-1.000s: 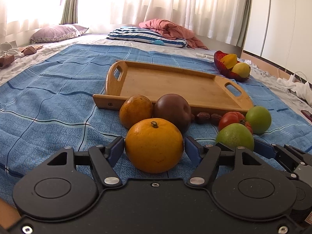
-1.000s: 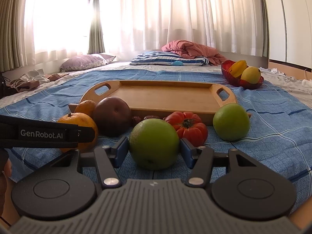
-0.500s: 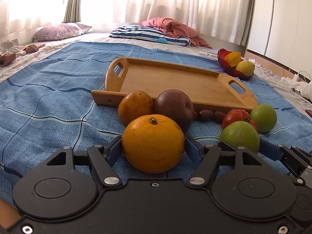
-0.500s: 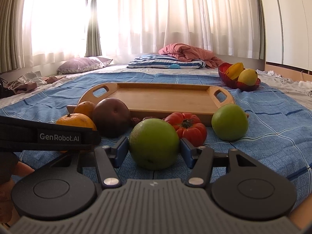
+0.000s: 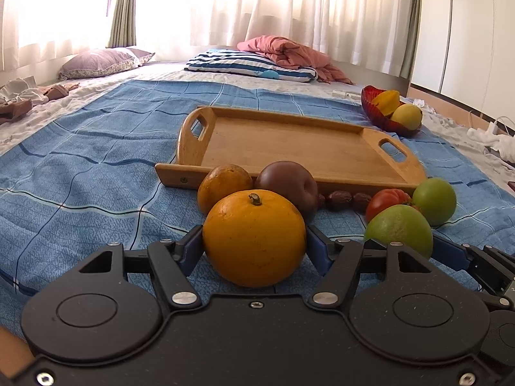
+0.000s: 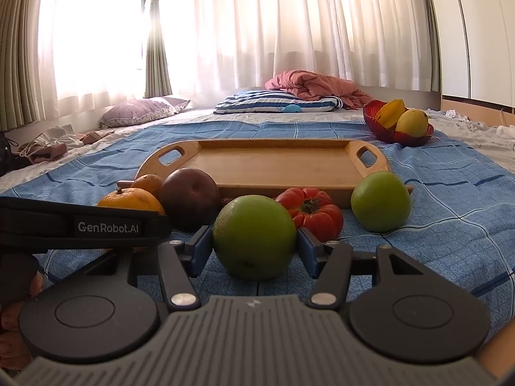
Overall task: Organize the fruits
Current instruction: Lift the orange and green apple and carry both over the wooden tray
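White curtains point(image 6: 289, 32) are glowing across the top of the frame above a blue bedspread point(image 5: 80, 167). A wooden tray point(image 5: 289, 148) is lying mid-frame. The left gripper point(image 5: 254, 251) jaws are gripping an orange point(image 5: 254, 238); the right gripper point(image 6: 254, 247) jaws, just closing, are gripping a green apple point(image 6: 254, 236).

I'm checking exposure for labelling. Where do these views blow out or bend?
Left wrist view: window top left clips white; wooden tray stays readable. Right wrist view: backlit curtains glare, cabinet edges bow from fisheye; green fruit sharp.
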`<state>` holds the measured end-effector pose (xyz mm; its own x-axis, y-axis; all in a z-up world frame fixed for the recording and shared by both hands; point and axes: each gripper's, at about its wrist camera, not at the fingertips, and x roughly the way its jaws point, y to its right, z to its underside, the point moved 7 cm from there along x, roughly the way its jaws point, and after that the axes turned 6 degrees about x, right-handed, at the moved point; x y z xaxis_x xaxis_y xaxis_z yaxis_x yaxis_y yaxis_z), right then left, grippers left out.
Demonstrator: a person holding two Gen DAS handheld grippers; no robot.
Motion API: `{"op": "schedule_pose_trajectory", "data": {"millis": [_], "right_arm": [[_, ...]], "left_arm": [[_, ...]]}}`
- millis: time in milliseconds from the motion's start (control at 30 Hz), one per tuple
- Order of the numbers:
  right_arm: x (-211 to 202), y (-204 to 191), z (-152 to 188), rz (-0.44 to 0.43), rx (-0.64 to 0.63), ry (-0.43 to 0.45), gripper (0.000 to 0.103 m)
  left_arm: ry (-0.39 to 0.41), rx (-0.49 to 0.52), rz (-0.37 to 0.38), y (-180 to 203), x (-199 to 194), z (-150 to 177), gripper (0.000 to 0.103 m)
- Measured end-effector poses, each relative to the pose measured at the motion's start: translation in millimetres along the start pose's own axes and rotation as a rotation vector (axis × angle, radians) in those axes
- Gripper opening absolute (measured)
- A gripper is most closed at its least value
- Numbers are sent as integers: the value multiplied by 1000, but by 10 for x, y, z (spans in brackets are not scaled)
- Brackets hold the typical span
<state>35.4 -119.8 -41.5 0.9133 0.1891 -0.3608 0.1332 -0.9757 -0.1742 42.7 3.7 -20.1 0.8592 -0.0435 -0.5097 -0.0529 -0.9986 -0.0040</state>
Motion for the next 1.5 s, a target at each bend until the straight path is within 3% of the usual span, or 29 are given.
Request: {"op": "schedule_pose_trajectory", "data": {"millis": [433,867,1033,1200,1500], "right_arm": [[-141,75,-355,-30,42,74,60],[151,498,-852,-6,118,62,60],[336,664,-1098,12,96,47,60],[553,814,-1328,10,96,5,60],[1116,1018,-1297,9,169,-169,60]], "left_arm": [[92,29,-11,3,-138,-447,64],[85,19,20,-78,160,-981,64],[37,-24,78,-131,408,-1212,64],[-6,-19,69,-165,653,-1373,64],[-123,-6,50,-123,1184,-1397,64]]}}
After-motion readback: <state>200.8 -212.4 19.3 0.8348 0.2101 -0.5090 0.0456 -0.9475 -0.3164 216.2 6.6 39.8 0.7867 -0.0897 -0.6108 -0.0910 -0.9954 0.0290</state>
